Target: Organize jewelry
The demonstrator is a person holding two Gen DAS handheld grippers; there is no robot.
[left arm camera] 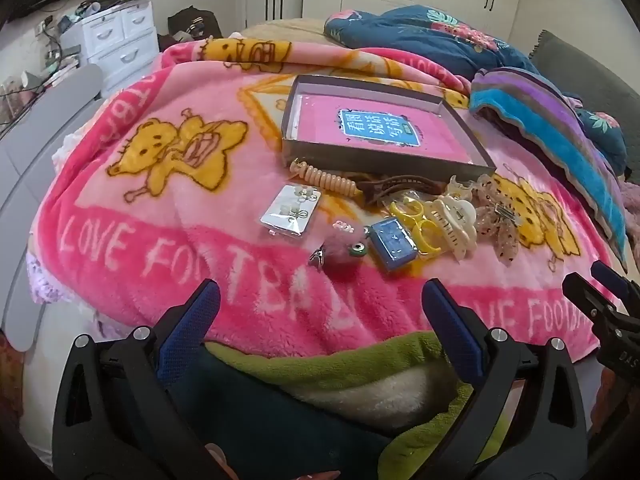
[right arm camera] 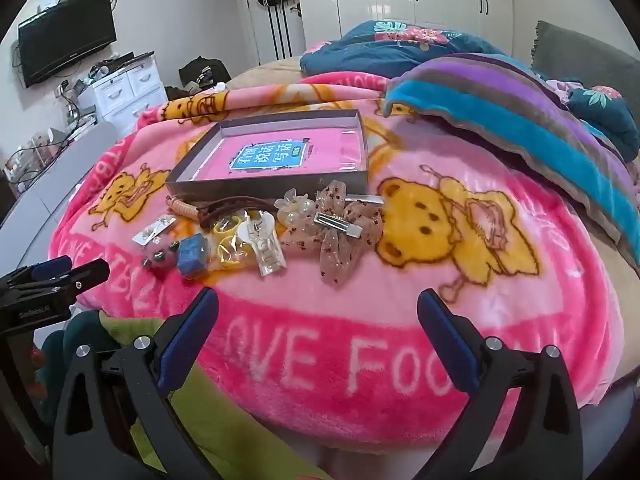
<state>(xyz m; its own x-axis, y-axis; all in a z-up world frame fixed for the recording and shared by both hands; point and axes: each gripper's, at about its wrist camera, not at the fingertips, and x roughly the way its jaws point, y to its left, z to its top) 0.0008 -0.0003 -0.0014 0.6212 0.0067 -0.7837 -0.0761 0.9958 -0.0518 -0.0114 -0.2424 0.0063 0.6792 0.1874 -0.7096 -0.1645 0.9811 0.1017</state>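
Observation:
A shallow grey box with a pink book inside lies on the pink blanket. In front of it sits a heap of accessories: an earring card, a pink pompom, a small blue case, yellow rings, a white claw clip, speckled bow clips, a coiled hair tie and brown bands. My left gripper and right gripper hang open short of the heap, nothing between the fingers.
A striped blue-purple towel and a dark floral quilt lie behind the box. White drawers and a wall television stand at the left. Green fabric covers a lap below the grippers.

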